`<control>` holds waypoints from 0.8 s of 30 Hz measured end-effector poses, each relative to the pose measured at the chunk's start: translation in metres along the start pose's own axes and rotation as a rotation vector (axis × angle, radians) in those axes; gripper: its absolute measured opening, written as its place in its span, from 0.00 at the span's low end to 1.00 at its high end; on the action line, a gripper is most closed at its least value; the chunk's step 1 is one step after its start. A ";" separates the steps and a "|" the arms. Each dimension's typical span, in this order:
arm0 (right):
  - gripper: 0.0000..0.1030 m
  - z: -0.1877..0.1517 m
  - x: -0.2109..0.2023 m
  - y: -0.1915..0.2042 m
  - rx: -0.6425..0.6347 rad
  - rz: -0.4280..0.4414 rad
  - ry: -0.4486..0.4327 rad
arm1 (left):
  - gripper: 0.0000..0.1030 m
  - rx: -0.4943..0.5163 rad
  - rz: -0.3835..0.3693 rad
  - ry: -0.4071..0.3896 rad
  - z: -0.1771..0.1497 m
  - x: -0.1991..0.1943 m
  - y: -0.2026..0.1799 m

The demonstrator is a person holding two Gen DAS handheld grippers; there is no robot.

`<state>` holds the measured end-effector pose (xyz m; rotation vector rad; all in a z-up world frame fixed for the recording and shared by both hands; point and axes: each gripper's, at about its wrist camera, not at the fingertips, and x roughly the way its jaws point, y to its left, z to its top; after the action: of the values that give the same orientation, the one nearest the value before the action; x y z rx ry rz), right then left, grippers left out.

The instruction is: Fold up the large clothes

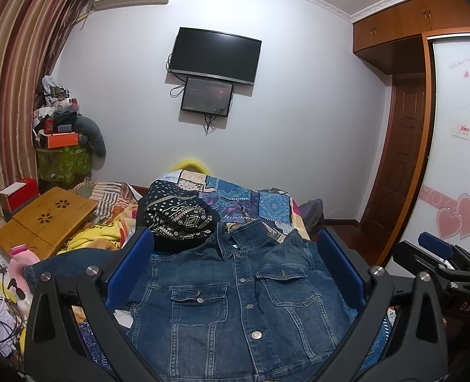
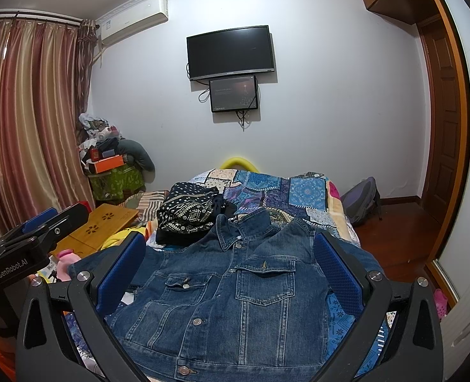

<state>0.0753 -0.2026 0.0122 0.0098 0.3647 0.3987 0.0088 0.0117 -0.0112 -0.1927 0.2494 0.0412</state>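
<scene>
A denim jacket (image 1: pixel 235 299) is lying front-up and buttoned on the patchwork bedspread (image 1: pixel 254 203), collar toward the far wall, its body spread fairly flat so the sleeves and sides can be folded inward; one sleeve is trailing off toward the left edge of the bed. The left gripper (image 1: pixel 235 270) is hovering above the chest of the jacket with its blue pads standing wide apart and nothing between them, and the right gripper (image 2: pixel 228 273) is doing the same from slightly further right, also spread wide and empty. Both seem to be waiting over the garment, probably sizing up where to pinch first, so the folding appears not yet begun. Just beyond the collar a folded black patterned garment (image 1: pixel 177 216) is sitting on the bedspread, likely a finished piece set aside. To the left a bamboo lap desk (image 1: pixel 47 219) is resting on rumpled bedding, well clear of the jacket.
</scene>
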 end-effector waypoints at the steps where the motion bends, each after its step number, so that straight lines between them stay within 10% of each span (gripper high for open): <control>1: 1.00 0.000 0.000 0.000 0.000 -0.001 0.000 | 1.00 0.000 0.001 0.000 0.000 0.000 0.000; 24: 1.00 0.000 0.001 0.001 -0.003 0.000 0.003 | 1.00 -0.010 0.009 0.006 -0.002 0.004 0.004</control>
<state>0.0760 -0.2012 0.0120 0.0063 0.3668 0.3990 0.0116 0.0158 -0.0146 -0.2015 0.2560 0.0504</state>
